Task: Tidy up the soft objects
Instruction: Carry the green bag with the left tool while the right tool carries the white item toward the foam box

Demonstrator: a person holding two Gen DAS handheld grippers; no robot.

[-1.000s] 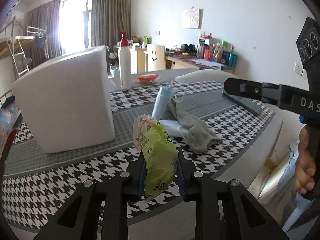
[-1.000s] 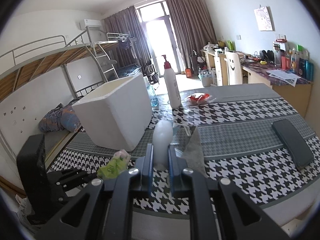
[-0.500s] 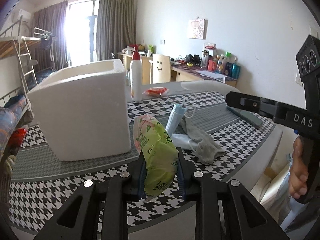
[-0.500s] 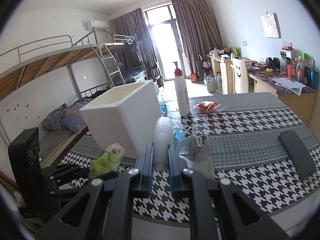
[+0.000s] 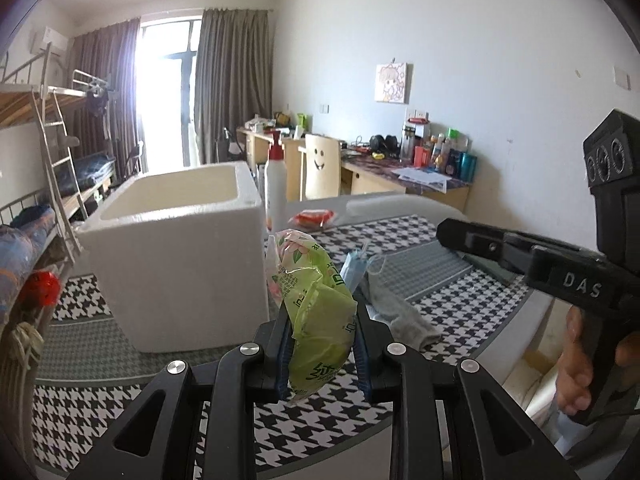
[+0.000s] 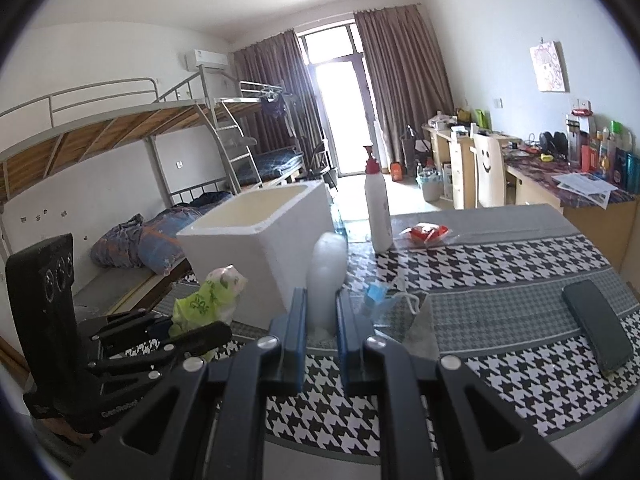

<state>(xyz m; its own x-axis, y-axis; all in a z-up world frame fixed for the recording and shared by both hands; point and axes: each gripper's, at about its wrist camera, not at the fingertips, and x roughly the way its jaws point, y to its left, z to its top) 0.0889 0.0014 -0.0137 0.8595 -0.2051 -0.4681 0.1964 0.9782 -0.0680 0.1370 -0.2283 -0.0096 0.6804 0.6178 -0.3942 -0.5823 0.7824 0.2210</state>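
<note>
1. The left gripper (image 5: pixel 322 354) has its jaws pinched on a green tissue pack (image 5: pixel 316 312). The crumpled pack stands up between the blue pads and is held clear above the near edge of the table (image 5: pixel 120 412).
2. The right gripper (image 6: pixel 322 338) has its jaws pinched on a white soft pack (image 6: pixel 326 276). The pack rises upright between the blue pads; its surface is blurred, so what it is cannot be told for certain.
3. A white foam box (image 5: pixel 180 248) stands open-topped on the left part of the table, just beyond the green tissue pack. No contents can be seen from either view.
4. A blue face mask (image 5: pixel 354 272) and a grey sock (image 5: pixel 400 316) lie on the houndstooth tablecloth to the right of the foam box, close together.
5. A white pump bottle (image 6: pixel 376 204) with a red top stands upright on the far side of the table, to the right of the foam box.
6. A red-and-white packet (image 6: pixel 426 232) lies near the pump bottle, on its right.
7. A dark phone (image 6: pixel 598 324) lies flat near the right edge of the table, well apart from the other items.
8. In the left wrist view, the right gripper body is visible at right, gripped by the person's hand (image 5: pixel 580 360).
</note>
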